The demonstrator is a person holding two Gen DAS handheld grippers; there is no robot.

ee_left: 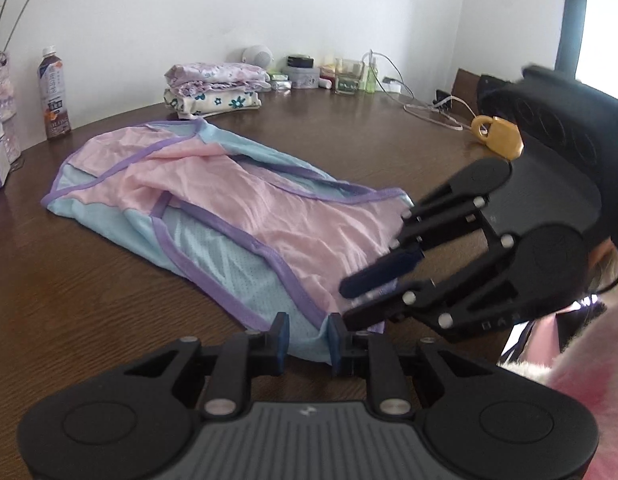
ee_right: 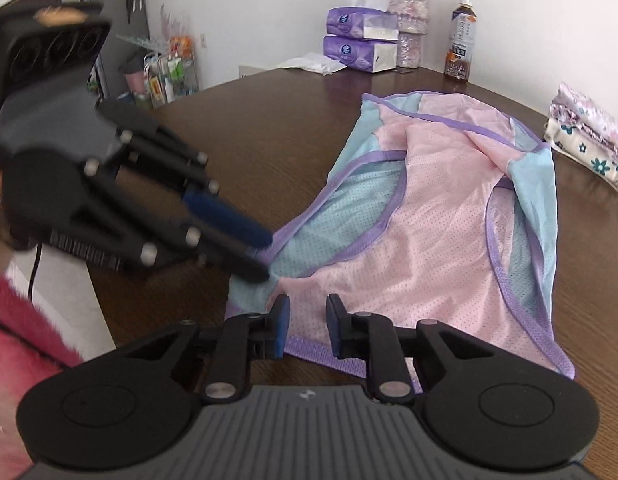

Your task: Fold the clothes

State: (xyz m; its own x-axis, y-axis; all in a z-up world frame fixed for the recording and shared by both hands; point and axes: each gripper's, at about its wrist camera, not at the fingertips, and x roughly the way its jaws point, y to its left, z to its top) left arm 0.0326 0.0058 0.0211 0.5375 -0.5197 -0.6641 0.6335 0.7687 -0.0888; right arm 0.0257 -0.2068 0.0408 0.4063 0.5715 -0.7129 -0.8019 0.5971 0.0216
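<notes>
A pink and light-blue mesh garment point(ee_left: 229, 204) with purple trim lies crumpled on the brown wooden table point(ee_left: 89, 300). My left gripper point(ee_left: 307, 338) is open, and the garment's near light-blue corner lies between its fingers. In the left wrist view my right gripper point(ee_left: 345, 304) reaches in from the right, open, its tips at the pink hem beside the left one. In the right wrist view the right gripper point(ee_right: 308, 320) stands open over the garment's point(ee_right: 429, 240) purple-edged hem. The left gripper point(ee_right: 265, 256) comes in from the left, its tips straddling the blue corner.
A folded stack of floral clothes point(ee_left: 217, 90) sits at the back of the table, with a drink bottle point(ee_left: 53, 94), tissue boxes point(ee_right: 361, 38) and a vase point(ee_right: 407, 20). A gold padlock point(ee_left: 497, 136), cables and small jars lie back right. The person's pink fluffy sleeve point(ee_right: 25, 340) is close by.
</notes>
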